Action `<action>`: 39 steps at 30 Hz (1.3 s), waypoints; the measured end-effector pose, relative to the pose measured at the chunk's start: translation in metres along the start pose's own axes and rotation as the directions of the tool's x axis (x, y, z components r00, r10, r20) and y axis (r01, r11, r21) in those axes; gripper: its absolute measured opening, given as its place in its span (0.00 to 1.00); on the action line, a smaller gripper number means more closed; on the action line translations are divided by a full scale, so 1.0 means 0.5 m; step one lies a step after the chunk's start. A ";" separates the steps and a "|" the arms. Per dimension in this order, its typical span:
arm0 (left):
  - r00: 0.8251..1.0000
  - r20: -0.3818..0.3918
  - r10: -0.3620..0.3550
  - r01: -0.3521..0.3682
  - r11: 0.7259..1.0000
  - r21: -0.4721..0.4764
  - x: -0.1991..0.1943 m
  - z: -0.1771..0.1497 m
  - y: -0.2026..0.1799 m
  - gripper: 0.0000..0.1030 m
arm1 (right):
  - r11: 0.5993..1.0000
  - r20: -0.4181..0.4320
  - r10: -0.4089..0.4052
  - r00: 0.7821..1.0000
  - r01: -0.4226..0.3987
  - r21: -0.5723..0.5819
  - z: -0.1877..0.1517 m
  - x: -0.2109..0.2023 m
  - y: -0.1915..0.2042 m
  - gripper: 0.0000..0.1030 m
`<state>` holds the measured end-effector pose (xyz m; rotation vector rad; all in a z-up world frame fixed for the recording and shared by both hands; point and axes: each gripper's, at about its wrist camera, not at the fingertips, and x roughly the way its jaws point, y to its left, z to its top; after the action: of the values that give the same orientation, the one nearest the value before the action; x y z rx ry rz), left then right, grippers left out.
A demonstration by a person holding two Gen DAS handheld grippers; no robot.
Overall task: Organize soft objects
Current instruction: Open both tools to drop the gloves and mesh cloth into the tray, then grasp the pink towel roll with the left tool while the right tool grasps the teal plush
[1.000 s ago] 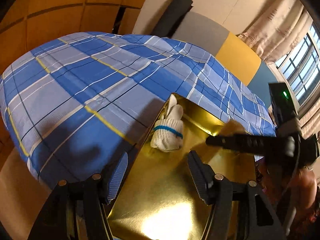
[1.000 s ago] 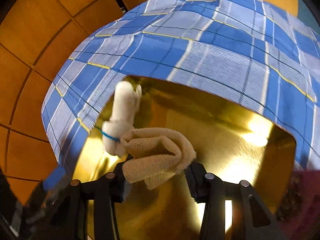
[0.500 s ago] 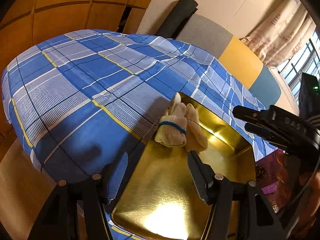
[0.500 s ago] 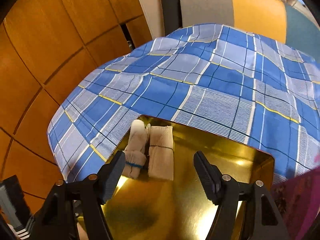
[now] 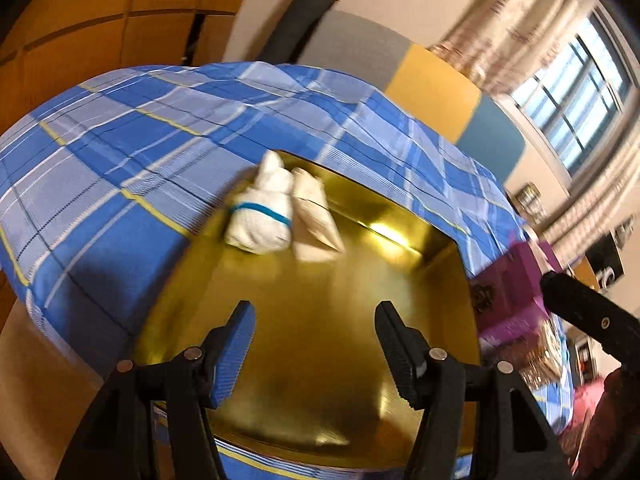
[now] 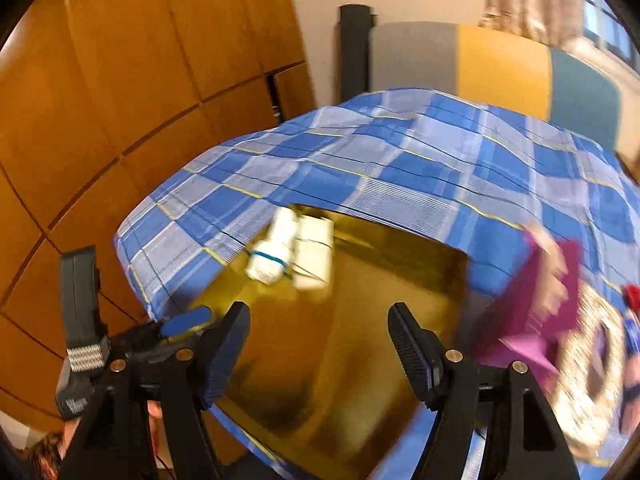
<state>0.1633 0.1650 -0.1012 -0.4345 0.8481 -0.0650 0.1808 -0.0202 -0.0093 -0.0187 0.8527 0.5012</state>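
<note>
Both tongs stand apart with nothing between them: your left gripper (image 5: 314,330) hangs over the near half of the gold tray (image 5: 320,360), and your right gripper (image 6: 318,332) hovers above the same tray from the other side, its ribbed fingers (image 6: 412,350) clear of everything. A second ago the right gripper was holding a beige mesh cloth just beside the white bundle; it has since let go and pulled back and upward. That cloth now lies as a folded beige bundle (image 5: 314,216) in the tray's far left corner, touching the white glove bundle (image 5: 262,216).

So two soft items are placed side by side, and this placement looks finished. The next item probably lies to the right, where a purple box (image 5: 508,296) sits just beside the tray.

The white bundle is a rolled knit, lumpy, ringed by a thin blue band. The beige one is flatter and roughly rectangular. The tray is shiny, mirror-like gold with a shallow rim. It rests on a blue plaid bedsheet (image 5: 120,168), soft and slightly rumpled.
</note>
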 end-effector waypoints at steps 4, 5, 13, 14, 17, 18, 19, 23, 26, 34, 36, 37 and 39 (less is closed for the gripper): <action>0.998 -0.017 -0.052 0.053 0.997 0.056 -0.003 -0.028 -0.056 0.61 | 0.994 0.014 -0.066 0.998 0.065 0.089 -0.048 -0.070 -0.092 0.70; 0.997 -0.024 -0.076 0.077 0.994 0.073 -0.003 -0.035 -0.075 0.61 | 0.990 0.018 -0.088 0.996 0.086 0.112 -0.059 -0.090 -0.118 0.70; 0.970 -0.121 -0.211 0.231 0.955 0.187 -0.004 -0.073 -0.214 0.68 | 0.918 0.018 -0.285 0.958 0.267 0.292 -0.143 -0.218 -0.337 0.71; 0.967 -0.132 -0.219 0.244 0.946 0.216 -0.006 -0.081 -0.240 0.68 | 0.905 0.013 -0.307 0.952 0.287 0.313 -0.153 -0.227 -0.361 0.71; 0.954 -0.161 -0.254 0.291 0.917 0.273 -0.010 -0.101 -0.297 0.68 | 0.852 -0.014 -0.386 0.922 0.362 0.378 -0.190 -0.254 -0.447 0.72; 0.949 -0.170 -0.266 0.306 0.907 0.290 -0.011 -0.108 -0.315 0.70 | 0.836 -0.027 -0.405 0.914 0.382 0.394 -0.201 -0.260 -0.471 0.72; 0.946 -0.178 -0.273 0.316 0.899 0.303 -0.011 -0.113 -0.329 0.71 | 0.816 -0.042 -0.425 0.904 0.403 0.414 -0.215 -0.267 -0.501 0.72; 0.921 -0.254 -0.295 0.375 0.847 0.376 0.003 -0.146 -0.420 0.71 | 0.725 -0.076 -0.506 0.859 0.472 0.501 -0.266 -0.315 -0.616 0.72; 0.906 -0.290 -0.308 0.407 0.820 0.402 0.008 -0.174 -0.472 0.71 | 0.650 -0.109 -0.556 0.824 0.512 0.561 -0.291 -0.360 -0.696 0.72; 0.865 -0.388 -0.318 0.481 0.743 0.464 0.019 -0.241 -0.586 0.71 | 0.563 -0.197 -0.616 0.763 0.601 0.568 -0.294 -0.380 -0.871 0.72; 0.862 -0.396 -0.317 0.487 0.735 0.472 0.018 -0.246 -0.604 0.71 | 0.570 -0.219 -0.605 0.765 0.608 0.552 -0.290 -0.357 -0.895 0.72; 0.861 -0.396 -0.319 0.489 0.732 0.475 0.019 -0.247 -0.612 0.71 | 0.580 -0.222 -0.594 0.773 0.603 0.548 -0.289 -0.343 -0.906 0.72; 0.863 -0.395 -0.315 0.486 0.728 0.483 0.021 -0.247 -0.625 0.71 | 0.602 -0.225 -0.570 0.791 0.588 0.540 -0.286 -0.314 -0.926 0.72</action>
<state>0.1151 -0.1644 -0.0562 -0.0267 0.9570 -0.7983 0.1916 -0.5250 -0.0746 0.2651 0.9437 -0.4090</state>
